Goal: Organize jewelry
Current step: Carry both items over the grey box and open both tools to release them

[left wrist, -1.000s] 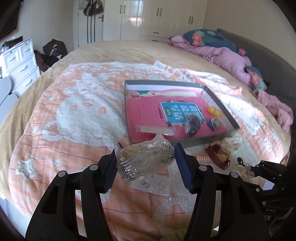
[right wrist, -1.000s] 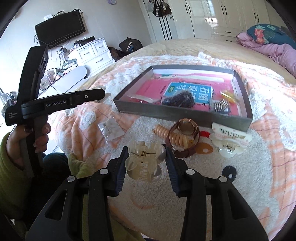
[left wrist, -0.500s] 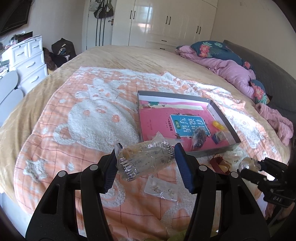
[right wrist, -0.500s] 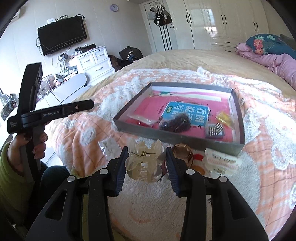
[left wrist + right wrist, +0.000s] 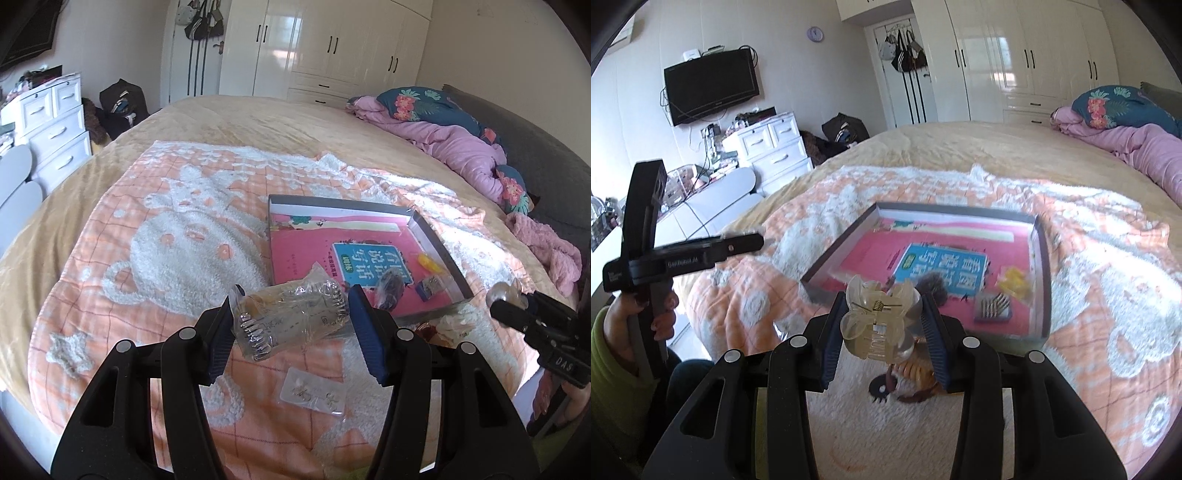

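Note:
My left gripper (image 5: pixel 291 328) is shut on a clear plastic bag of hair clips (image 5: pixel 290 319), held above the orange-and-white blanket. My right gripper (image 5: pixel 881 332) is shut on a translucent beige claw clip (image 5: pixel 877 325), held in the air before the near wall of the grey tray (image 5: pixel 834 254). The tray (image 5: pixel 436 240) has a pink and blue bottom and holds a dark furry piece (image 5: pixel 932 286), a small comb clip (image 5: pixel 991 306) and a yellow item (image 5: pixel 1014 280). The right gripper shows at the right edge of the left wrist view (image 5: pixel 506 306).
A small clear bag of earrings (image 5: pixel 314 391) lies on the blanket under my left gripper. A brown strap and an orange coil band (image 5: pixel 916 373) lie below my right gripper. Pink bedding (image 5: pixel 461 147) is piled far right. White drawers (image 5: pixel 772 147) stand left of the bed.
Both grippers have risen and tilted up with their loads, so the tray sits lower and closer in both views. The right gripper has moved toward the tray's near wall.

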Available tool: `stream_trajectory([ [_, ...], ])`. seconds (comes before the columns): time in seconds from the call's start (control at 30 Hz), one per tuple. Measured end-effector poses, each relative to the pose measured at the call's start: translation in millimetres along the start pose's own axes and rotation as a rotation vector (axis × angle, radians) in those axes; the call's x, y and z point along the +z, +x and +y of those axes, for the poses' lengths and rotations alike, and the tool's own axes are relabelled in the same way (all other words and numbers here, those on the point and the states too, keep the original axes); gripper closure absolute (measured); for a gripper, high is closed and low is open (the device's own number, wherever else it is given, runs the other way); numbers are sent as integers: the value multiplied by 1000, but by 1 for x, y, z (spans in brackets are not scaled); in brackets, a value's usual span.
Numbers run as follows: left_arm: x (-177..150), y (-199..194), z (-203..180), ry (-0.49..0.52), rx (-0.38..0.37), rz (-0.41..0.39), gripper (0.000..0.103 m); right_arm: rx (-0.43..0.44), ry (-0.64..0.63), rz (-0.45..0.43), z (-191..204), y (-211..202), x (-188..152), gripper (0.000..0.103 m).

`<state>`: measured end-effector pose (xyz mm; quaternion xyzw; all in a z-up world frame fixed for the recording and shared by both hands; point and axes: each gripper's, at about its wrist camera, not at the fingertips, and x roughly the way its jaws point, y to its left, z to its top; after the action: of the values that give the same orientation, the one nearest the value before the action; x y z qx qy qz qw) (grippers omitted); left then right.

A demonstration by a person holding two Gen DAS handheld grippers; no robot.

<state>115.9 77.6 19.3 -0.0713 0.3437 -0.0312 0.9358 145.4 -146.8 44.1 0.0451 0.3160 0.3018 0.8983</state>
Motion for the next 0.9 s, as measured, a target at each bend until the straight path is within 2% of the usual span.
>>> stream_trajectory([
  [0.27,14,1,-7,16,0,-13,53,-22,-1,-53,-11,-6,22,64],
  [0.9,53,31,-25,73,-27,-6,53,-78,5,-83,-31,-2,47,64],
])
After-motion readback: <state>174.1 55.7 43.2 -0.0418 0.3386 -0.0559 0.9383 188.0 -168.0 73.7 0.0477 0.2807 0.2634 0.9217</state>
